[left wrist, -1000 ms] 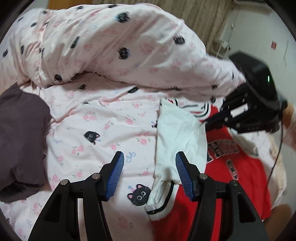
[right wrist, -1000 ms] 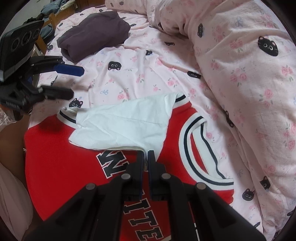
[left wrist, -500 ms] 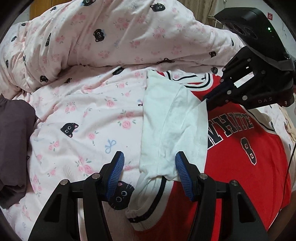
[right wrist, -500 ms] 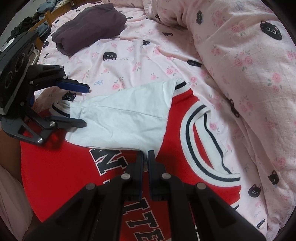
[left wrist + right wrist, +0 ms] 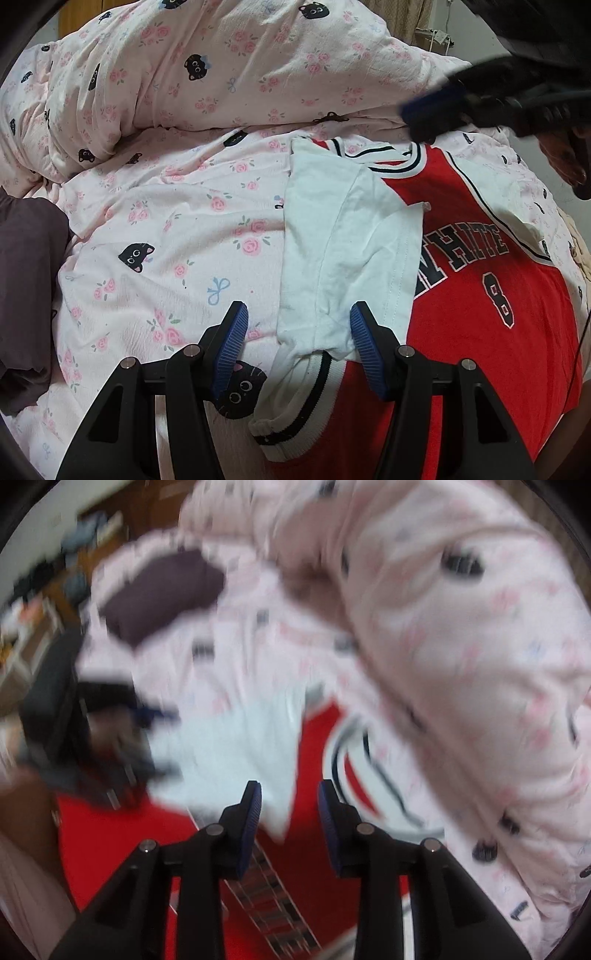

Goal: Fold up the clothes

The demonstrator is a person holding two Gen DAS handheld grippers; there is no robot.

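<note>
A red jersey (image 5: pixel 480 332) with "WHITE 8" lettering lies flat on the bed. Its white sleeve (image 5: pixel 343 251) is folded inward over the red front. My left gripper (image 5: pixel 297 343) hovers open just above the sleeve's lower edge and striped cuff (image 5: pixel 295 398), holding nothing. My right gripper (image 5: pixel 436 110) shows blurred at the upper right, above the collar. In the blurred right wrist view my right gripper (image 5: pixel 290 812) is open over the sleeve's tip (image 5: pixel 258 746) and the red jersey (image 5: pixel 147 849), with nothing between its fingers.
A bunched pink quilt (image 5: pixel 221 62) with a cat print rises along the far side of the bed. A folded dark purple garment (image 5: pixel 26 295) lies at the left on the pink sheet (image 5: pixel 166 258). A person's hand (image 5: pixel 561 155) shows at the right edge.
My right gripper has let go of the sleeve's corner, opened, and lifted away quickly. The sleeve now rests folded on the jersey. My left gripper stayed open and barely moved.
</note>
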